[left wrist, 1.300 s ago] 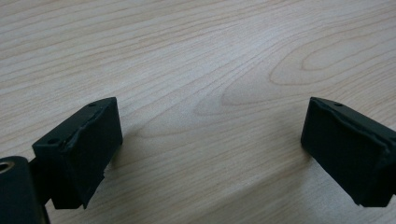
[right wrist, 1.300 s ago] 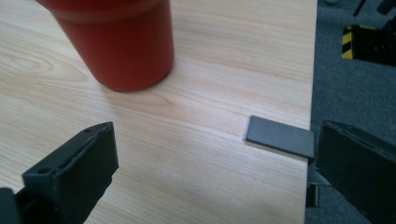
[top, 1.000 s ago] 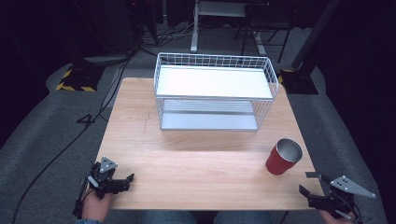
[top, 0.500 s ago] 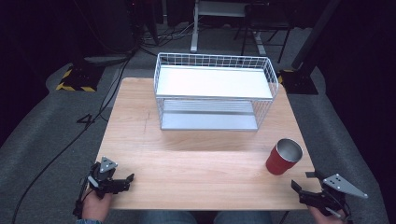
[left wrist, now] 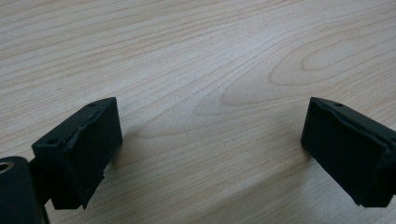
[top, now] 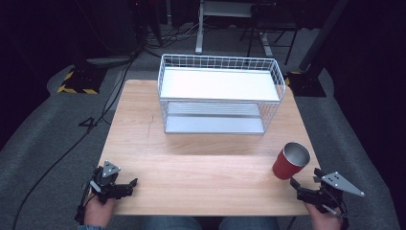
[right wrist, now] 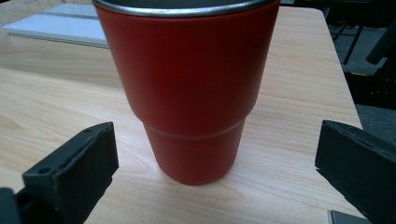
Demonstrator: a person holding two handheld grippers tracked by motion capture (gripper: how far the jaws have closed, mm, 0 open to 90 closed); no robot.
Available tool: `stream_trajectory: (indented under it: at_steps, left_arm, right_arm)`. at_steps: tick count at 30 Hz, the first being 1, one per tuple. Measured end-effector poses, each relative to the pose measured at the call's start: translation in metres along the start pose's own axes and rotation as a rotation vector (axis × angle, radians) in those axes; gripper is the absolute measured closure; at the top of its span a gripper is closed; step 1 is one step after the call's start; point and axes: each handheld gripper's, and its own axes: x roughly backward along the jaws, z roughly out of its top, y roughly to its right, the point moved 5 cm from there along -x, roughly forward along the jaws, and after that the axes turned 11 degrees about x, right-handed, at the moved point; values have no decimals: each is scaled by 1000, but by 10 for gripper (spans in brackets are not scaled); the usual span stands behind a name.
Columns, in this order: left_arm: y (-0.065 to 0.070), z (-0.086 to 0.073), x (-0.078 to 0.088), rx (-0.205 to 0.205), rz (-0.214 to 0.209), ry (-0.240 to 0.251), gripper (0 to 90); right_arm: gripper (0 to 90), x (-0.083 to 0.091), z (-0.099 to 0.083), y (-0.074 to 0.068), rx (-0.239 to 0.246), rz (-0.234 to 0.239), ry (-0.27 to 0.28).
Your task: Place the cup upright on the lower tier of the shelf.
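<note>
Right gripper view looks straight at a red tumbler (right wrist: 187, 88), upright on the pale wood-grain surface (right wrist: 56, 93); its matte wall steps in to a narrower base and a bare metal rim rings the top. The right tongs (right wrist: 215, 172) stand wide, their blocky black jaws on either side of the cup and clear of it. High view places the tumbler (top: 291, 161) near the surface's right front edge, with the right tongs (top: 299, 188) just in front of it. Behind, a white wire basket rack (top: 220, 93) holds a flat white shelf above and a grey ribbed one below. Left tongs (top: 125, 186) sit at the left front corner, spread wide over bare wood (left wrist: 196, 74).
</note>
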Motion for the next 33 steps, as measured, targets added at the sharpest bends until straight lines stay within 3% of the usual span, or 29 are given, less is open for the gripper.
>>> stream_trajectory:
  at_steps: [10,33]
  left_arm:
    - [0,0,0,3,-1,0,53]
    - [0,0,-1,3,-1,0,52]
  right_arm:
    - [0,-26,0,-2,-22,-10,-28]
    - [29,-67,-3,-14,-28,54,-52]
